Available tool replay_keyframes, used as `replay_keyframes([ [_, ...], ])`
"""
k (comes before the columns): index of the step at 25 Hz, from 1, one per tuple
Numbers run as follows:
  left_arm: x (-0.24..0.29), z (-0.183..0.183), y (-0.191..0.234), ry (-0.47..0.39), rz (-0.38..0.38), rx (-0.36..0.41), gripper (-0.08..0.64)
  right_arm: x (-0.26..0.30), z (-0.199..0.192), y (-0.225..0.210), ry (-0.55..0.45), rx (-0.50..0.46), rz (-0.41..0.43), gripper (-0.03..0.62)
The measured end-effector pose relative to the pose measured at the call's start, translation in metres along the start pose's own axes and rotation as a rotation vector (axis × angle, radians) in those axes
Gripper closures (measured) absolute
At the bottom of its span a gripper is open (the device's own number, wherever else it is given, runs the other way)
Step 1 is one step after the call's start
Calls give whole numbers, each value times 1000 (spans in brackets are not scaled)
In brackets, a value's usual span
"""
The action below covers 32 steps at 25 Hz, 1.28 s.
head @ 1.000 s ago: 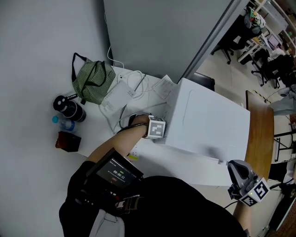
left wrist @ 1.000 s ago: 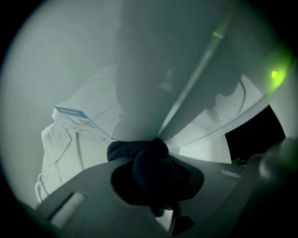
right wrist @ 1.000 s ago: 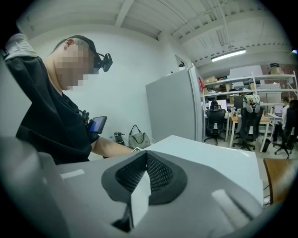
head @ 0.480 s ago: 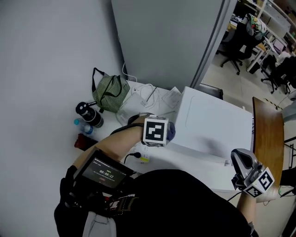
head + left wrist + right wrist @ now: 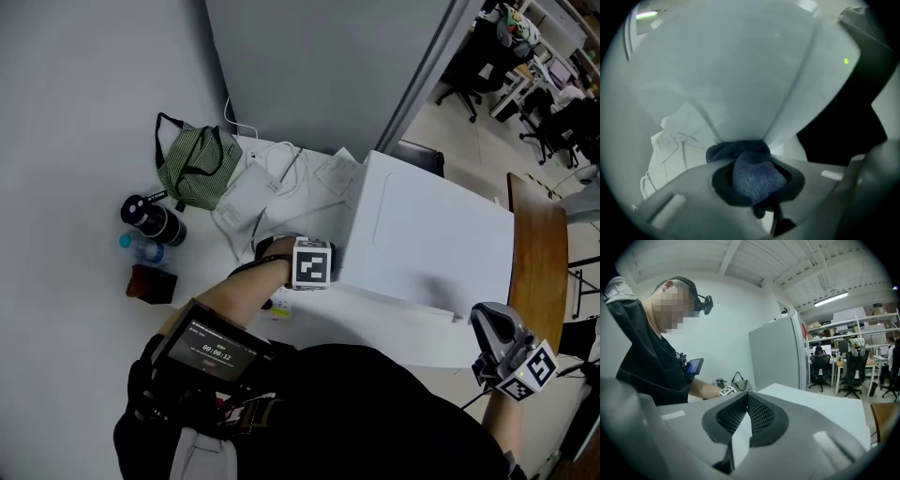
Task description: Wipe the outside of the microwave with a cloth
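The white microwave (image 5: 431, 244) stands on a white table (image 5: 328, 323). My left gripper (image 5: 328, 266) sits against the microwave's left side, low and near its front corner, with the marker cube facing up. It is shut on a blue cloth (image 5: 752, 173), which is bunched between the jaws and pressed to the white wall (image 5: 740, 84) in the left gripper view. My right gripper (image 5: 489, 330) hangs off the microwave's front right corner with its pads (image 5: 759, 416) together and nothing between them. The right gripper view looks across the microwave's top (image 5: 811, 404).
To the left of the microwave lie papers and cables (image 5: 248, 197), a green striped bag (image 5: 195, 167), a black flask (image 5: 155, 221), a water bottle (image 5: 136, 249) and a red box (image 5: 150, 284). A wooden table (image 5: 536, 253) stands to the right. A grey partition rises behind.
The left gripper and cloth lifted toward the camera half a second ago, then dropped back against the microwave's left side. The right gripper has hardly moved.
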<state>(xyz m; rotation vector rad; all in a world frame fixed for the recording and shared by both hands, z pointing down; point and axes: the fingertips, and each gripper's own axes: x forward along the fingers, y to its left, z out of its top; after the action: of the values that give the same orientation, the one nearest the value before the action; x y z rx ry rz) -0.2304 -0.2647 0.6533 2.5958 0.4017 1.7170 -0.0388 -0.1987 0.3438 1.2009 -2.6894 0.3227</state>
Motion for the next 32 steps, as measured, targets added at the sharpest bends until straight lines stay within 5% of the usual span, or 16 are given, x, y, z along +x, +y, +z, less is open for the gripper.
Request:
replay_keyframes([
  [3,38,-17,17,56,19,-24,503,2,-8,1,42,4,-9,588],
  [9,77,-38,22,121,-17,47,503,-9,-11,-2,48,14,-50,588],
  [17,42,-46,7,129,9,-47,503,-43,5,-9,-77,-20,-40,588],
  [20,-22,-34,-6,78,71,-135,503,-61,12,-16,-154,-25,-7,588],
  [26,-143,16,-23,-116,348,-232,503,-69,1,-28,-200,-26,115,588],
  [32,-180,73,-40,-283,455,-86,503,-64,18,-16,-214,-20,99,588],
])
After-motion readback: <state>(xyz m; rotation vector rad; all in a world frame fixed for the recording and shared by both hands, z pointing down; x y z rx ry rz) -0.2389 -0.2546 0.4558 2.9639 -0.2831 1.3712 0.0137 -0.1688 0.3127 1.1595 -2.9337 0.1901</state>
